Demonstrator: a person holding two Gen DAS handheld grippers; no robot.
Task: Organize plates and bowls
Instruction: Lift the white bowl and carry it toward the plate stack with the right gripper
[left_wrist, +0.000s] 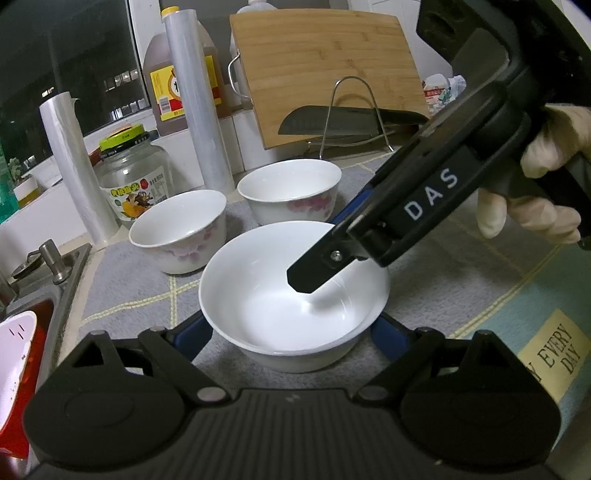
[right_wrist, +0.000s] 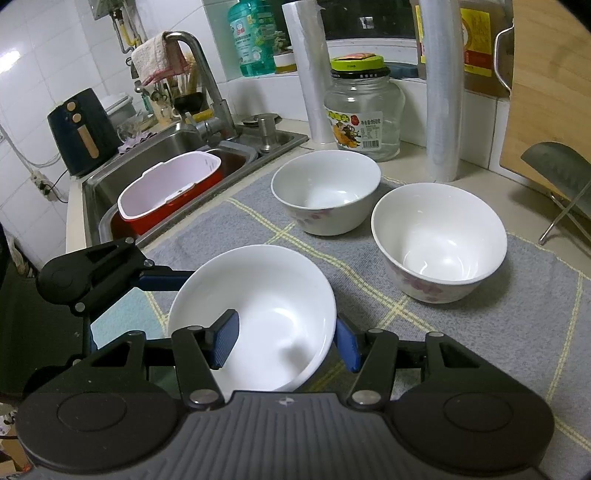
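Note:
A plain white bowl (left_wrist: 291, 295) (right_wrist: 258, 314) sits on the grey mat. My left gripper (left_wrist: 291, 338) is open, its blue fingers on either side of the bowl's base, touching or nearly so. My right gripper (right_wrist: 284, 343) straddles the bowl's rim, one blue finger (right_wrist: 225, 339) inside, the other (right_wrist: 349, 349) outside; the jaws stand apart around the wall. In the left wrist view it reaches in from the right (left_wrist: 306, 273). Two flowered bowls stand behind, one to the left (left_wrist: 179, 229) (right_wrist: 327, 190) and one to the right (left_wrist: 290, 194) (right_wrist: 439, 240).
A sink (right_wrist: 155, 158) with a red and white basin (right_wrist: 170, 188) lies at the left. A glass jar (left_wrist: 135, 177) (right_wrist: 364, 110), film rolls (left_wrist: 197, 96), an oil bottle (left_wrist: 173, 74), a cutting board (left_wrist: 332, 70) and a knife on a rack (left_wrist: 351, 120) stand behind.

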